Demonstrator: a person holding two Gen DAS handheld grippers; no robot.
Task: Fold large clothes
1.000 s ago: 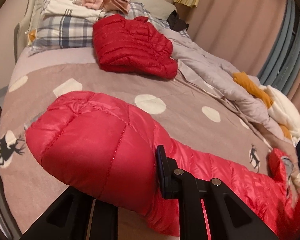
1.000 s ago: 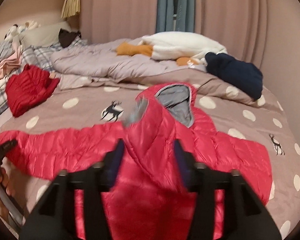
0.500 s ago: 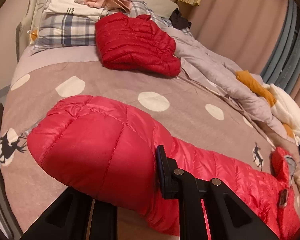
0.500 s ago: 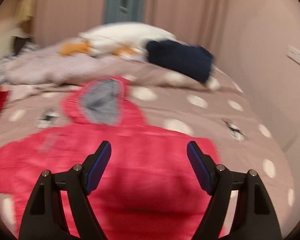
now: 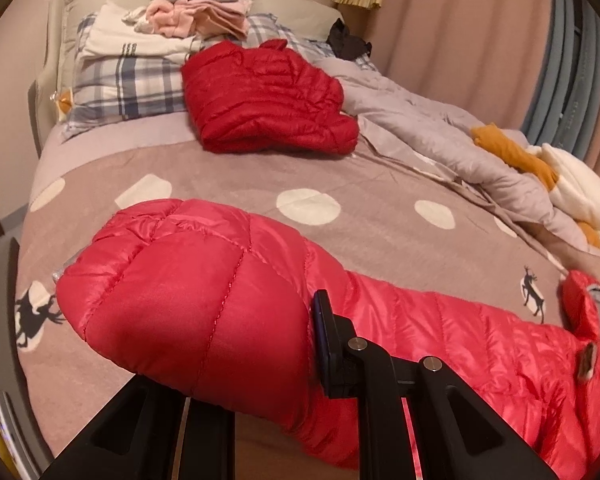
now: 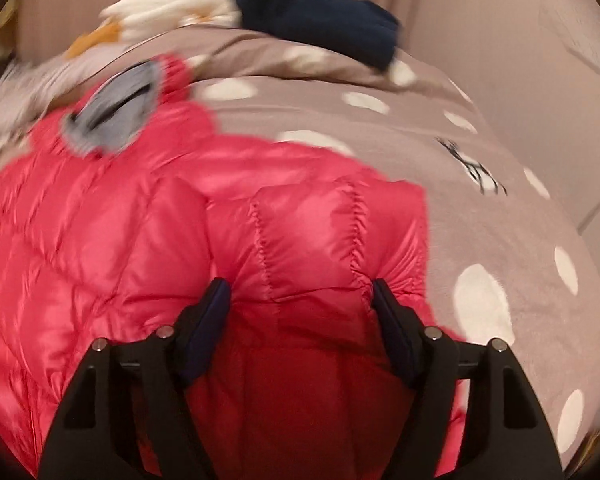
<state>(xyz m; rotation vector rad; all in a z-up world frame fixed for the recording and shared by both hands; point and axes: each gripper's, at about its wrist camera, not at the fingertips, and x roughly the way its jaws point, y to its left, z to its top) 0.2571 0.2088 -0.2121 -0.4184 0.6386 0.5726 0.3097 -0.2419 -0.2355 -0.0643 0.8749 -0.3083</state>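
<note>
Left wrist view: the left gripper is clamping the cuff end of the red puffer jacket, its sleeve bulging over the left finger and hiding it; only the right finger's pad is showing against the fabric. The sleeve is stretching away to the right across the spotted blanket, ending at the hood near the frame's right edge. A second, darker red jacket is lying folded farther up the bed, just in front of the plaid pillow, which is carrying a stack of folded clothes. A rumpled grey duvet is running along the right side.

Right wrist view (blurred): the right gripper is sitting with its fingers apart, a bunched fold of the jacket's other sleeve filling the gap between them; whether the pads are pressing it, I cannot tell. The grey-lined hood is lying upper left. A navy garment is resting at the far edge of the bed.
</note>
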